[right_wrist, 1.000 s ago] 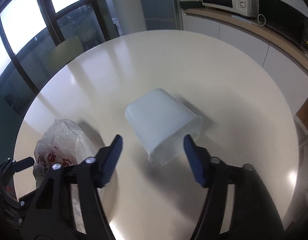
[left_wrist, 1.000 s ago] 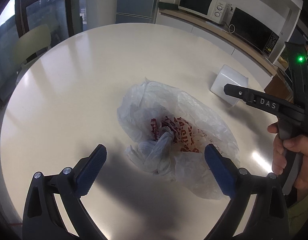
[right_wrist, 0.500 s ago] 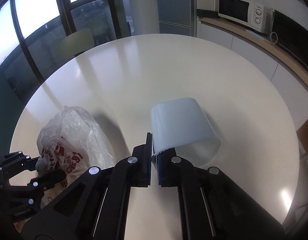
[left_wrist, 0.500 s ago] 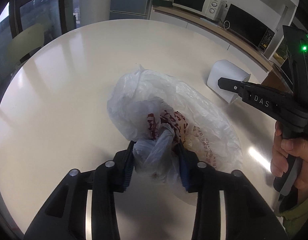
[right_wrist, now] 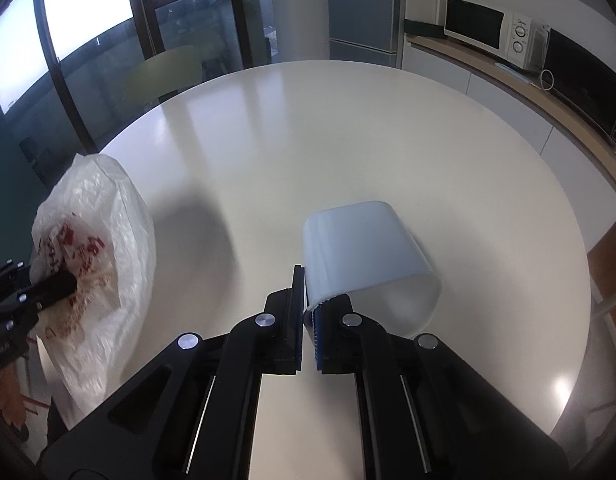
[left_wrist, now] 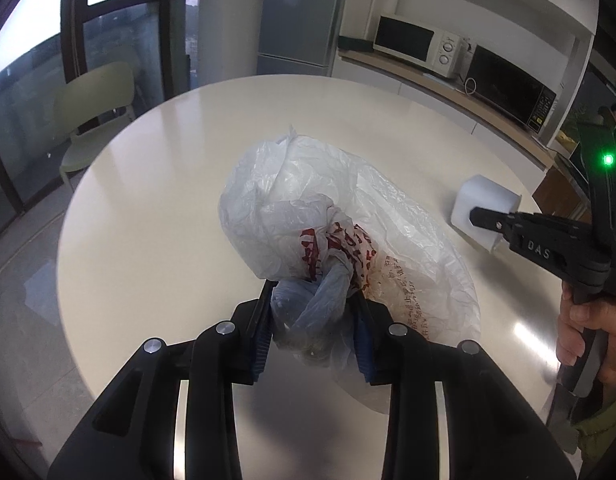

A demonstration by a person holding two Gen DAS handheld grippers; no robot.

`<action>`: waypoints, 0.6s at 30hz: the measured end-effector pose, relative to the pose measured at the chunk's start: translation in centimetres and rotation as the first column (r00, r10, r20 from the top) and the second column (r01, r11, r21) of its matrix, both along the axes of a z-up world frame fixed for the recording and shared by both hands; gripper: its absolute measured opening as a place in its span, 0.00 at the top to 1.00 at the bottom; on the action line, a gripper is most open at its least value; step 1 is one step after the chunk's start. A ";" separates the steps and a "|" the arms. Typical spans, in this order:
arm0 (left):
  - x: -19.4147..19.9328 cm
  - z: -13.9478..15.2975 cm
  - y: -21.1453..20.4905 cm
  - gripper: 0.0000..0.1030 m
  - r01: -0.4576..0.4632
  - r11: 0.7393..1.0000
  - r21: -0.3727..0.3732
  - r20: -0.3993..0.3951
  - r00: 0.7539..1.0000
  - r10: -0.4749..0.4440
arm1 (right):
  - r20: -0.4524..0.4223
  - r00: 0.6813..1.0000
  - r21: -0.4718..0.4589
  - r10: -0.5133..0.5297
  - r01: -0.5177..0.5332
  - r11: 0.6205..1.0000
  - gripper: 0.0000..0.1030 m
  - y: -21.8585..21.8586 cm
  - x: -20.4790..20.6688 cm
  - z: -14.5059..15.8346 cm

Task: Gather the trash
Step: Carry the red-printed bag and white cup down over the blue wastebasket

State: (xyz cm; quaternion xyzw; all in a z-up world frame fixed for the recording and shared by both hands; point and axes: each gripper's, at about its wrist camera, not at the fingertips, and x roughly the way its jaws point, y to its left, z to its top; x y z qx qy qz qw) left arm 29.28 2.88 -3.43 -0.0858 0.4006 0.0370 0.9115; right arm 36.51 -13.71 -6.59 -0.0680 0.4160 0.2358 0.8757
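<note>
Fingers of the left gripper [left_wrist: 312,330] are pressing from both sides on the knotted neck of the plastic bag [left_wrist: 328,216], having just been closing around it; the blue pads are standing partly apart with the twisted plastic bunched between them. Fingers of the right gripper [right_wrist: 309,322] are clamping nearly shut on the thin rim of the white container [right_wrist: 364,256], one pad outside the wall and one inside the mouth, after having just been closing on that edge.

The plastic bag, translucent white with red printing, is sitting at the near left part of the round counter [left_wrist: 155,216], its bulk billowing away from the left fingers. In the right wrist view the same bag is appearing at the counter's left edge, with the left gripper's dark tip pressed into it.

The white container is lying tipped on its side toward the counter's right portion, mouth facing the right gripper, well apart from the bag. In the left wrist view a hand [left_wrist: 588,336] is gripping the right gripper's handle at the right margin.

Behind the counter, a white microwave [right_wrist: 490,32] is resting on a worktop along the wall, and a pale green chair [left_wrist: 93,112] is standing by the windows.
</note>
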 end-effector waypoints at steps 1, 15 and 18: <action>-0.8 0.2 0.3 0.68 -0.009 1.000 0.006 0.008 1.000 0.009 | 0.003 1.000 0.005 0.001 -0.001 1.000 0.97 0.0 -0.8 0.2; -9.4 0.7 0.3 0.68 -0.028 0.996 0.083 0.064 0.998 0.022 | 0.079 0.996 0.063 0.033 -0.038 0.997 0.97 0.2 -13.1 1.9; -11.9 1.0 0.3 0.68 -0.026 0.996 0.082 0.084 0.996 0.019 | 0.094 0.994 0.091 0.062 -0.070 0.993 0.97 0.2 -16.3 2.5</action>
